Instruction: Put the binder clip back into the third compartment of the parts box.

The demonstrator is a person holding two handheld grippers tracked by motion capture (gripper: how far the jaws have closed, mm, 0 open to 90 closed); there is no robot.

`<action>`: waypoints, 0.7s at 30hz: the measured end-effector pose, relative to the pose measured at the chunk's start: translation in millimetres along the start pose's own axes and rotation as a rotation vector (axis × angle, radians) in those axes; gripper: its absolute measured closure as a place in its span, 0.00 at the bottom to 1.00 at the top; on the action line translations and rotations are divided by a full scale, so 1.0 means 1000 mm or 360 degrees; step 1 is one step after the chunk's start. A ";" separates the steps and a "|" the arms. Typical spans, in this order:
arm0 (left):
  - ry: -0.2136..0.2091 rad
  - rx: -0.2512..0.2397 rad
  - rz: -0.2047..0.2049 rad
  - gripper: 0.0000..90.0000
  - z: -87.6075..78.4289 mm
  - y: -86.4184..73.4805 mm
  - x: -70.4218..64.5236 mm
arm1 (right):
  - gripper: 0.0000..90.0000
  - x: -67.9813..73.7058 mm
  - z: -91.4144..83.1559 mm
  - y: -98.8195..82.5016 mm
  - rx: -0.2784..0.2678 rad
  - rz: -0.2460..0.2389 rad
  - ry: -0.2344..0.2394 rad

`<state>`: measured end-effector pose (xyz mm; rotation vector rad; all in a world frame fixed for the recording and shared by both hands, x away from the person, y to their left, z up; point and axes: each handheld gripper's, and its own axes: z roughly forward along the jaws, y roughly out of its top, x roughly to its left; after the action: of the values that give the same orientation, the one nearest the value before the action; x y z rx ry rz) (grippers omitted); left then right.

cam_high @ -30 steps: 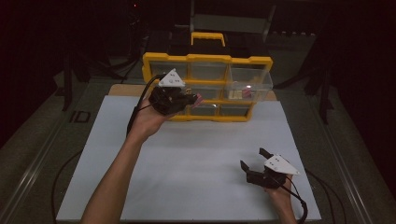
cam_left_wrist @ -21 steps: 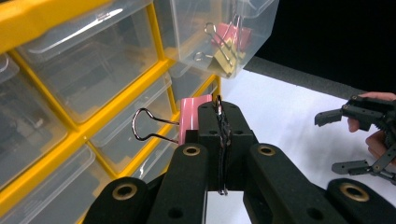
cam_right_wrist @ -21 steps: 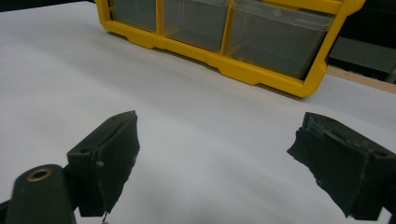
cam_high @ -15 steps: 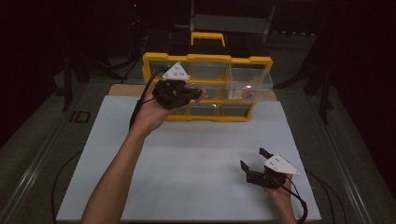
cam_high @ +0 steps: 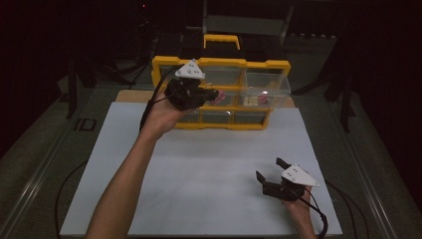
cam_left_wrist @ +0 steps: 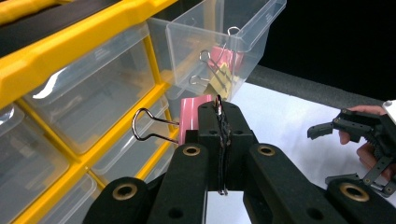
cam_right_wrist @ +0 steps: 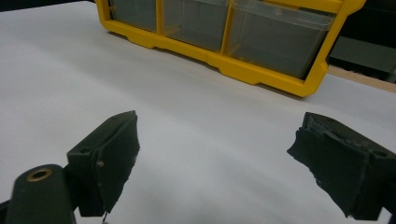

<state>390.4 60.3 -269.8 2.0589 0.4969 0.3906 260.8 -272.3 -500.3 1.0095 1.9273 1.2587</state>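
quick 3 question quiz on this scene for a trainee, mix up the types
1. True or false: the left gripper is shut on a pink binder clip.
2. The pulled-out clear drawer holds: A) binder clips B) screws C) nothing
3. Fill in: the right gripper rests on the white table with its fingers ____.

Key: 1 true; 2 A; 3 open

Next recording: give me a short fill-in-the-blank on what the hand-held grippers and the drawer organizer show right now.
1. The left hand-held gripper is shut on a ____ binder clip.
2. The right hand-held gripper rests low over the white table with jaws ____.
3. The drawer organizer has a ____ frame.
4. One clear drawer is pulled ____.

Missing words: pink; open; yellow; out
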 end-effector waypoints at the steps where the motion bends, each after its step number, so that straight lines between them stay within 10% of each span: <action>1: 0.0000 0.0000 0.0000 0.99 0.000 0.000 0.000 | 0.14 0.000 0.000 0.000 0.0000 0.0000 0.0000; 21: -0.0016 0.0001 0.0058 0.99 0.003 0.024 0.001 | 0.14 -0.001 0.000 0.000 -0.0001 0.0004 -0.0002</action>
<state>396.9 47.6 -250.1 2.0718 0.4537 0.4016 260.7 -272.9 -500.0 1.0123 1.9251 1.2596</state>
